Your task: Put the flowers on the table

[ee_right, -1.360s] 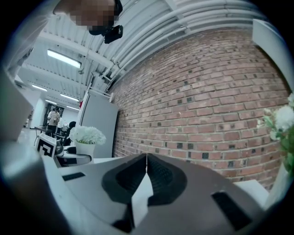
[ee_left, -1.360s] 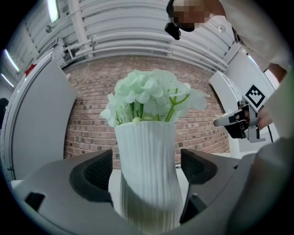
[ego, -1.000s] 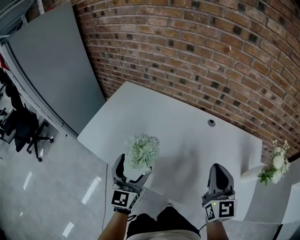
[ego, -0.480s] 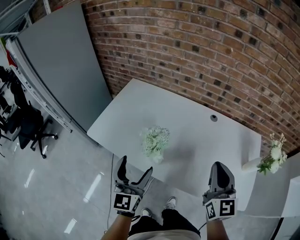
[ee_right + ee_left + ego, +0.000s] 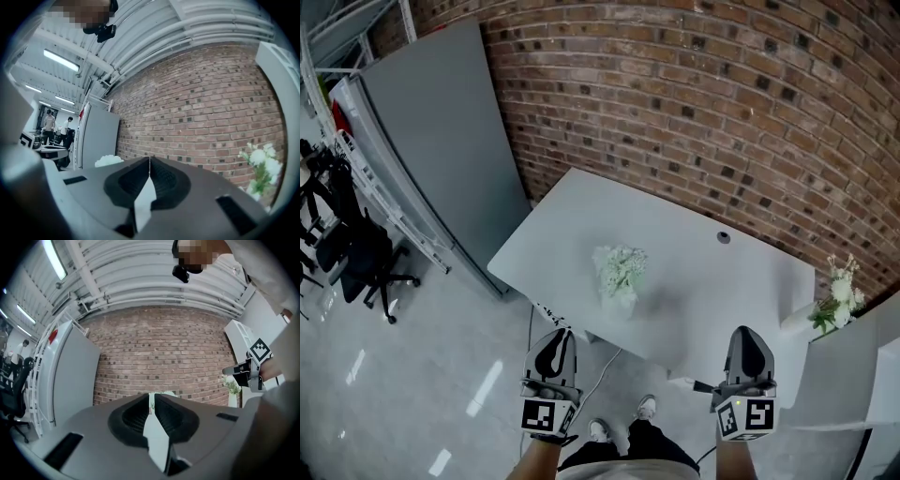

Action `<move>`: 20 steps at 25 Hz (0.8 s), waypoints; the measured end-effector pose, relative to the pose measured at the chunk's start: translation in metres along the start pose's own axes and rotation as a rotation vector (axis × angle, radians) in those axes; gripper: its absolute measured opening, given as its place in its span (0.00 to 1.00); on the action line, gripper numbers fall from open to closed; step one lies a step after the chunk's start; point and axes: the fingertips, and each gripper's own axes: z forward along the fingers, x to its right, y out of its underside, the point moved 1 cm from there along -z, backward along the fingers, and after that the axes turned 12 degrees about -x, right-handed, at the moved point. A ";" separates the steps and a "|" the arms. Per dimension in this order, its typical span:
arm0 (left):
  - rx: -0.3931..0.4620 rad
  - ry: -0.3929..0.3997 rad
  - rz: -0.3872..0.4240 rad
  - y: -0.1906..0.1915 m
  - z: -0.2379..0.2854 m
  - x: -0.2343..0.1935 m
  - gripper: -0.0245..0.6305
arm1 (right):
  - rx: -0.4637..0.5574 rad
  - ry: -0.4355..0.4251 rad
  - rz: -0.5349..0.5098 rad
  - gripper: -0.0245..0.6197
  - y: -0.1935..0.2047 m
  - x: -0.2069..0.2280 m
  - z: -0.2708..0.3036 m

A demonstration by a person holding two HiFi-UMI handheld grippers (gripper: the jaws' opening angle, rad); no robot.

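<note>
A bunch of small white-green flowers [image 5: 621,270] stands upright in a pale vase on the white table [image 5: 712,281], near its front edge. Both grippers hang off the table, over the floor in front of it. My left gripper [image 5: 555,341] is below and left of the flowers, its jaws closing with nothing between them; only a thin slit remains at the tips [image 5: 152,397], and a bit of the flowers [image 5: 165,393] shows just beyond it. My right gripper [image 5: 744,337] is shut and empty [image 5: 150,160]. The flowers [image 5: 108,161] peek over its left jaw.
A second bunch of white flowers [image 5: 836,295] in a white vase stands at the table's right end, beside a white cabinet [image 5: 862,384]. A brick wall [image 5: 722,103] backs the table. A grey partition [image 5: 441,150] and an office chair [image 5: 366,267] are to the left. A cable hole [image 5: 723,237] marks the tabletop.
The left gripper's open jaws left the flowers standing on the table, drew back over the floor and closed. The view pulled back from the table; the right gripper stayed shut.
</note>
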 end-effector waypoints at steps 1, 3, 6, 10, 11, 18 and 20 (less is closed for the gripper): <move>0.009 -0.001 0.001 -0.004 -0.005 -0.001 0.10 | 0.006 0.003 0.003 0.06 -0.001 -0.002 -0.004; 0.020 -0.007 -0.003 -0.010 -0.017 -0.003 0.09 | 0.012 0.006 0.004 0.06 -0.002 -0.008 -0.012; 0.023 -0.011 -0.009 -0.015 -0.034 -0.005 0.07 | 0.014 0.005 0.004 0.06 -0.003 -0.018 -0.023; 0.017 0.001 -0.020 -0.013 -0.053 -0.002 0.05 | 0.013 0.007 0.010 0.06 0.001 -0.026 -0.035; 0.015 0.002 -0.026 -0.012 -0.056 -0.002 0.05 | 0.011 0.008 0.013 0.06 0.002 -0.028 -0.037; 0.009 -0.014 -0.047 -0.017 -0.071 0.005 0.05 | 0.001 -0.020 0.013 0.06 -0.002 -0.032 -0.046; 0.015 -0.019 -0.049 -0.020 -0.070 0.011 0.05 | 0.010 -0.034 0.009 0.06 -0.005 -0.028 -0.045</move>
